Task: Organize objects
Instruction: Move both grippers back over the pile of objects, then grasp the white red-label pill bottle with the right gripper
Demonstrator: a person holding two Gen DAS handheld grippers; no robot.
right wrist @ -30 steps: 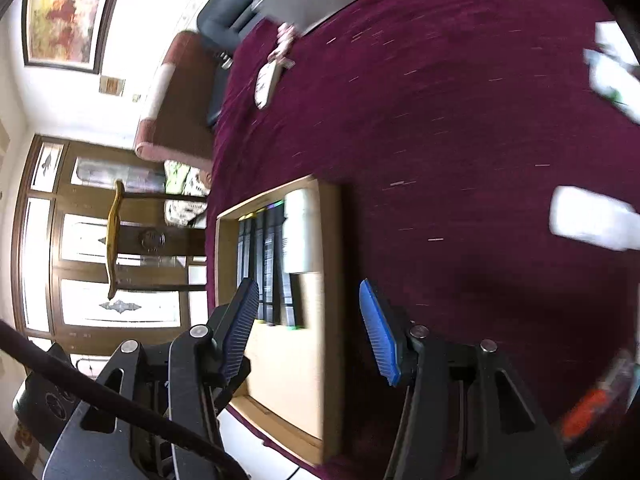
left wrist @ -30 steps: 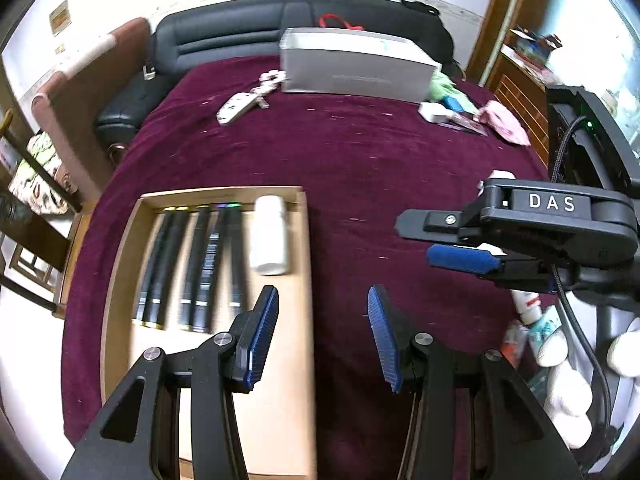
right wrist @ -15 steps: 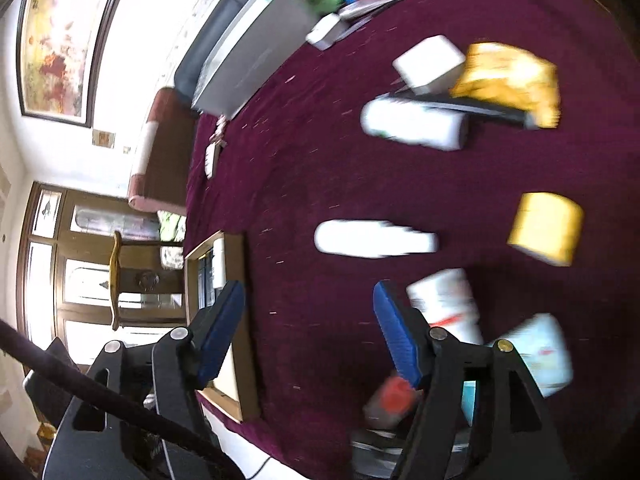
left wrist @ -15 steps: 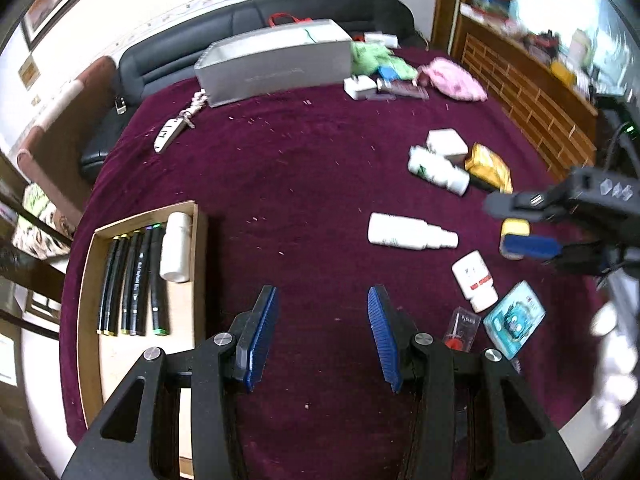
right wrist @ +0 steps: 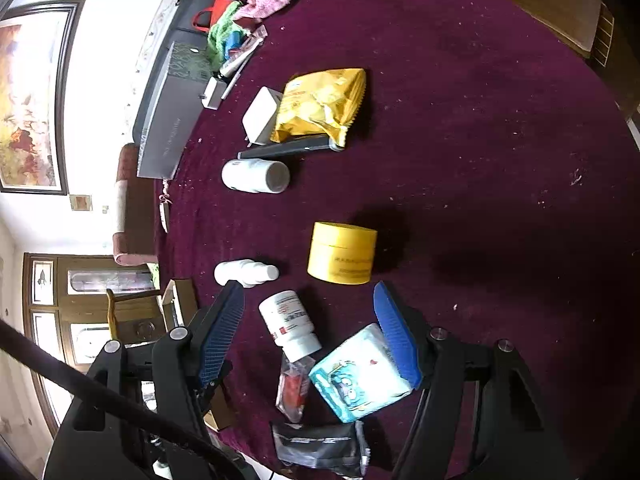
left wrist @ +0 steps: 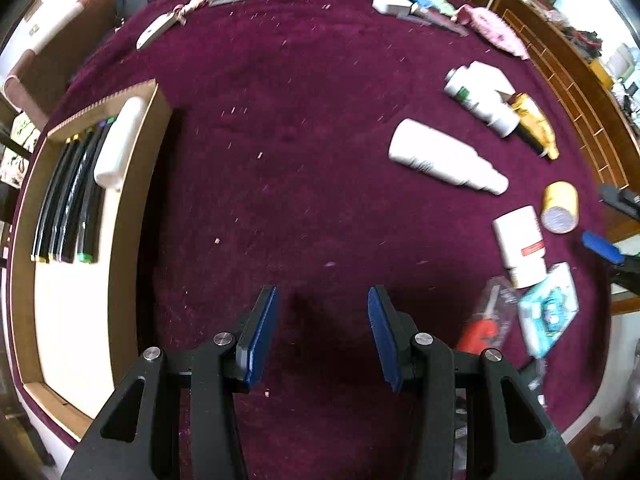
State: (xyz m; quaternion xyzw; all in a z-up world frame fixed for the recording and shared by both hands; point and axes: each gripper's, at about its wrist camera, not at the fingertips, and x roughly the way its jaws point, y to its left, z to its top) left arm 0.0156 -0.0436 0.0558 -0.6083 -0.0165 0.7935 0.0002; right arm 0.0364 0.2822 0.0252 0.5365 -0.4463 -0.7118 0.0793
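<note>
Right wrist: pill bottle point(right wrist: 291, 325) beside tissue pack point(right wrist: 360, 376).

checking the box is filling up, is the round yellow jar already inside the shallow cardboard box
No, the round yellow jar lies on the maroon cloth, far across from the shallow cardboard box, which holds dark markers and a white bottle.

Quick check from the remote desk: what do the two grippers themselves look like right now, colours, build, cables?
Both look alike. The left gripper has two black angular fingers with silver pivot screws and triangular cut-outs, tipped by flat blue ribbed pads. The right gripper has the same black fingers and blue textured pads; a black cable crosses its view at lower left. No markings or sleeves are visible.
</note>
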